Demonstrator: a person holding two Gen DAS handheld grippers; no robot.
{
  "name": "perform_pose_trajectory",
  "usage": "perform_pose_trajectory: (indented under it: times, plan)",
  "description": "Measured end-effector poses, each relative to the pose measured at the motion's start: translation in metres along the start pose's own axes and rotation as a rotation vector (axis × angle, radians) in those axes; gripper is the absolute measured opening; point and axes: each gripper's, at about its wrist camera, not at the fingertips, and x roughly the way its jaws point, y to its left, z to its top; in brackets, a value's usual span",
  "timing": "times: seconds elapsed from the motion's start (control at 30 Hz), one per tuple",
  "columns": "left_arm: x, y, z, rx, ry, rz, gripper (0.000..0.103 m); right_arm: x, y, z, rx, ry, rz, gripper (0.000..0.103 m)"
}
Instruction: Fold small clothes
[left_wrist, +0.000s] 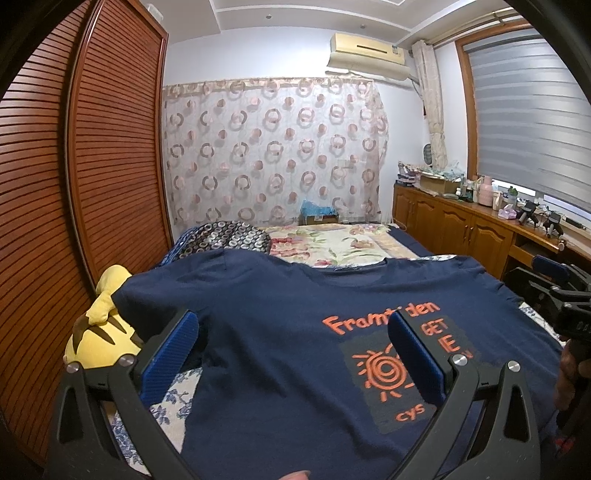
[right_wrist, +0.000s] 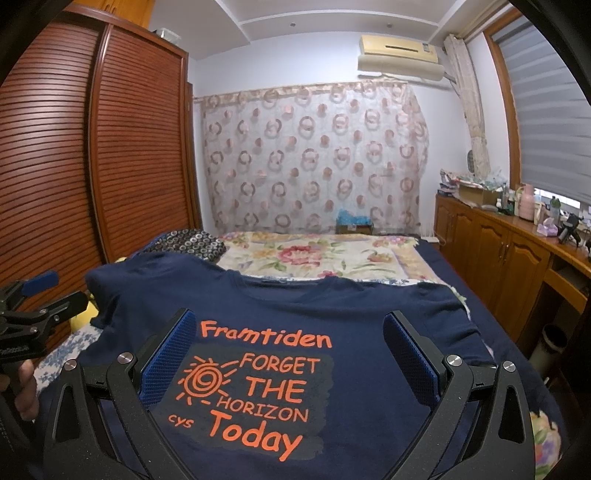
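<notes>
A: Where is the shirt lying from your grippers?

B: The navy T-shirt (right_wrist: 369, 314) is lying print-up on the bed (right_wrist: 428, 254), collar toward twelve o'clock, long axis running six to twelve. I'm hovering my right gripper (right_wrist: 288, 354), jaws spread and empty, over the print.

A: And the left?

B: My left gripper (left_wrist: 291, 354), also spread and holding nothing, is sitting nearer the nine o'clock sleeve (left_wrist: 155, 288), so I'm judging that side goes first.

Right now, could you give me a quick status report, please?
Both tongs open, left, right, above shirt. Navy T-shirt flat, print up, unfolded. Yellow plush toy under left sleeve.
</notes>
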Motion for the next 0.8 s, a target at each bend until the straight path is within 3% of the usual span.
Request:
perform_pose_trajectory:
  times: [0.5, 0.8]
  plan:
    - [0.037, 0.077, -0.028, -0.007, 0.121, 0.044, 0.103, 0.039, 0.034, -0.003, -0.063, 0.097, 0.109, 0.103]
    - [0.055, 0.128, -0.035, -0.025, 0.18, 0.063, 0.103, 0.076, 0.056, -0.007, -0.091, 0.217, 0.215, 0.101]
